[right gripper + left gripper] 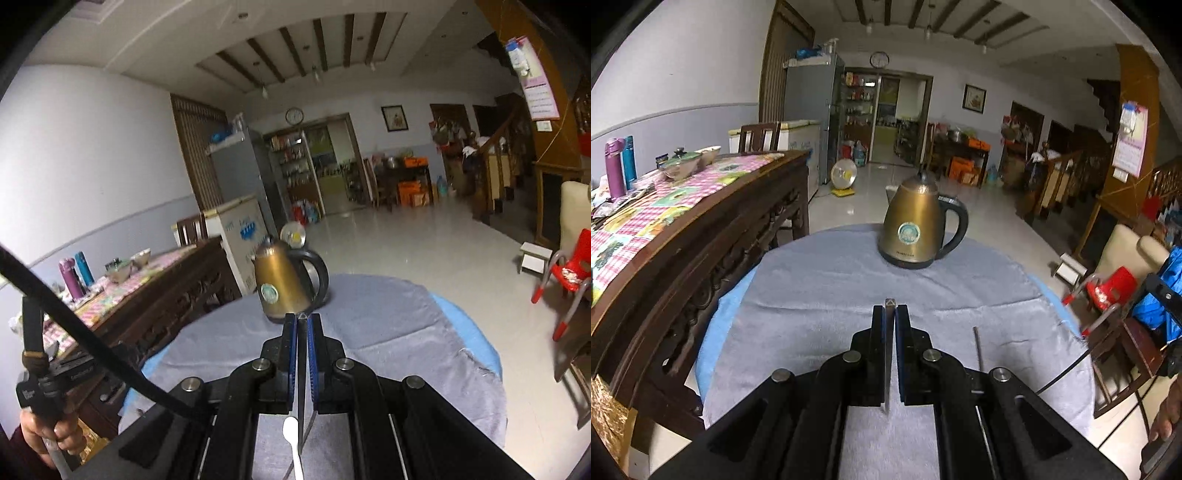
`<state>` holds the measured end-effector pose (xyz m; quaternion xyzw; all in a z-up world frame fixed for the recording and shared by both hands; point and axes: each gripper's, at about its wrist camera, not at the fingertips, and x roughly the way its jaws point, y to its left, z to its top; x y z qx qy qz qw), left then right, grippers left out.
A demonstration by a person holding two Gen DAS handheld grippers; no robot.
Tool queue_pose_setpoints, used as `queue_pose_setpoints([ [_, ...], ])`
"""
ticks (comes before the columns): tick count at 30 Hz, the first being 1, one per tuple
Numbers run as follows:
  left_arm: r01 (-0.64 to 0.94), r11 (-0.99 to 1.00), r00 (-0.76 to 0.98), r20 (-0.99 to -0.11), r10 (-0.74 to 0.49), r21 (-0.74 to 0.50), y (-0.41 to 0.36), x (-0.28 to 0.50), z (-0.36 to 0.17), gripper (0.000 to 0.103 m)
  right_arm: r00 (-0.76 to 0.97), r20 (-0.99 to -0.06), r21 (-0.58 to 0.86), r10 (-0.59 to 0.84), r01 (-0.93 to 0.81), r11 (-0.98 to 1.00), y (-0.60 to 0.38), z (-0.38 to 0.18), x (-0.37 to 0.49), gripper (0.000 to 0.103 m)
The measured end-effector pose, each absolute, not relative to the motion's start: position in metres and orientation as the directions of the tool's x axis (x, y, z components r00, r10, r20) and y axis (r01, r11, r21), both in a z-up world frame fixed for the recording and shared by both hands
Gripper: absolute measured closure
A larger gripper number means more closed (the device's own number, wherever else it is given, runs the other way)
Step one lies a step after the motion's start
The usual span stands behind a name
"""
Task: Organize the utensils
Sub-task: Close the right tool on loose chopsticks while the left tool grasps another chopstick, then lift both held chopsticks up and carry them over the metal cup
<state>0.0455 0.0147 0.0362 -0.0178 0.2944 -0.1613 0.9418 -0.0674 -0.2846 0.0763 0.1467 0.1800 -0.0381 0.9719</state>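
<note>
— Claw on the left [890, 314] is pinching a thin, stiff metal utensil [887, 369] edge-on; the right claw [302, 321] is clamped on a dark, slender one [302, 387], both above the grey-clothed round bench [820, 280].

— Handling?

— Light, rigid, probably slick; a mid-shaft grip looks safest. The bronze electric kettle [916, 229] stands beyond them, a white plastic spoon [293, 446] below the right claw.

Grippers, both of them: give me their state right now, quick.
Left gripper: shut on a thin metal utensil, its type unclear.
Right gripper: shut on a thin dark utensil, its type unclear.
</note>
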Motion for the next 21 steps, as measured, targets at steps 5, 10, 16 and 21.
queue_pose_setpoints([
  [5, 0.309, 0.941, 0.796, -0.503, -0.337, -0.140, 0.026, 0.014, 0.054, 0.098, 0.942, -0.336, 0.268, -0.024, 0.120, 0.956, -0.277, 0.098, -0.094, 0.097],
  [10, 0.322, 0.937, 0.804, -0.483, -0.347, -0.138, 0.031, -0.003, 0.064, 0.098, 0.956, -0.294, 0.263, -0.021, 0.102, 0.959, -0.268, 0.110, -0.117, 0.097],
  [16, 0.333, 0.931, 0.798, -0.480, -0.364, -0.152, 0.039, -0.023, 0.071, 0.098, 0.968, -0.250, 0.258, -0.019, 0.085, 0.962, -0.258, 0.120, -0.142, 0.097],
  [21, 0.337, 0.929, 0.800, -0.473, -0.369, -0.153, 0.042, -0.039, 0.075, 0.098, 0.976, -0.220, 0.271, -0.010, 0.071, 0.960, -0.256, 0.127, -0.159, 0.097],
])
